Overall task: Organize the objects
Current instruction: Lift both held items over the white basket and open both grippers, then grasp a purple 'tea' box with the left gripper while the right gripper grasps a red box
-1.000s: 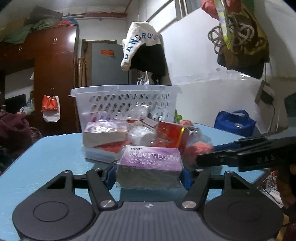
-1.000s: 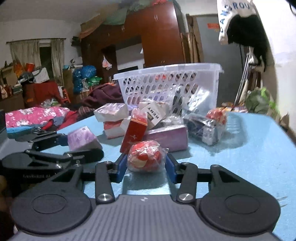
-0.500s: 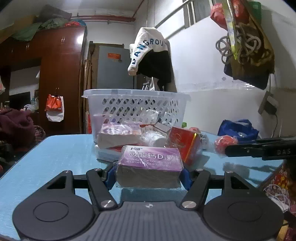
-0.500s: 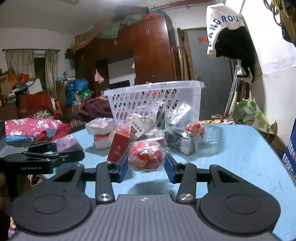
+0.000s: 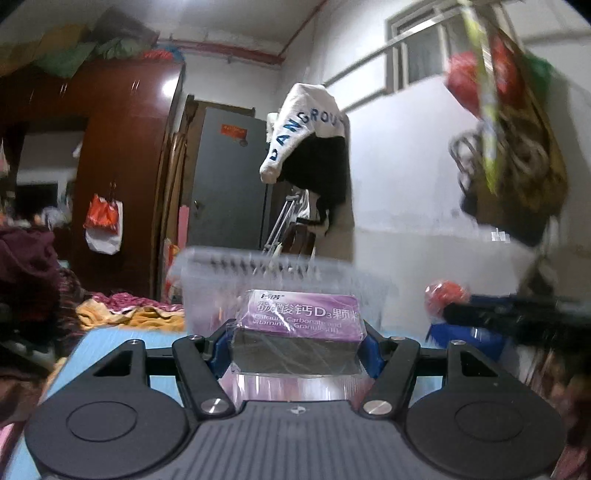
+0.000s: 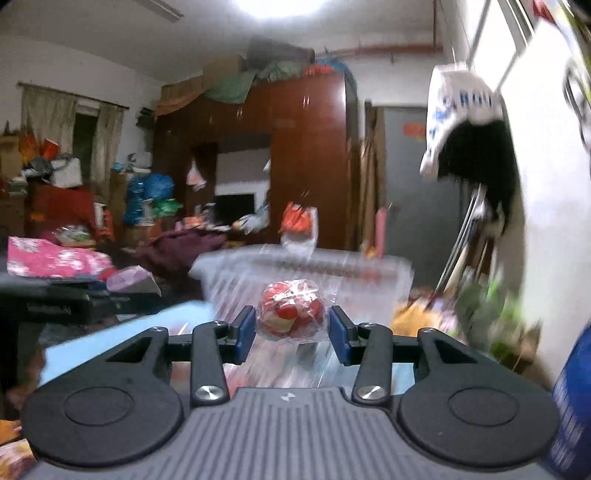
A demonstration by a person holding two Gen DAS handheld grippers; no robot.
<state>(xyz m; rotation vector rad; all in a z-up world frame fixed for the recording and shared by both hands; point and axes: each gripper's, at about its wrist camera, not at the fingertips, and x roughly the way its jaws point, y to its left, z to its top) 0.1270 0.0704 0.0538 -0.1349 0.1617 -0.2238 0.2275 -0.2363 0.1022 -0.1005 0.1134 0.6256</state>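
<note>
Glossy film wraps the purple box (image 5: 301, 325); crinkled clear plastic wraps the red ball (image 6: 290, 314).

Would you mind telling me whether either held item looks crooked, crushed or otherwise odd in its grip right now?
Nothing stands out. The left gripper holds the purple box level and square between its pads. The right gripper holds the red wrapped item centred, its clear wrap crinkled but intact. The white basket ahead is too blurred to judge.

Dim indoor light — ceiling lamp (image 6: 280, 5) glare overhead, motion blur, fisheye-bent edges.
</note>
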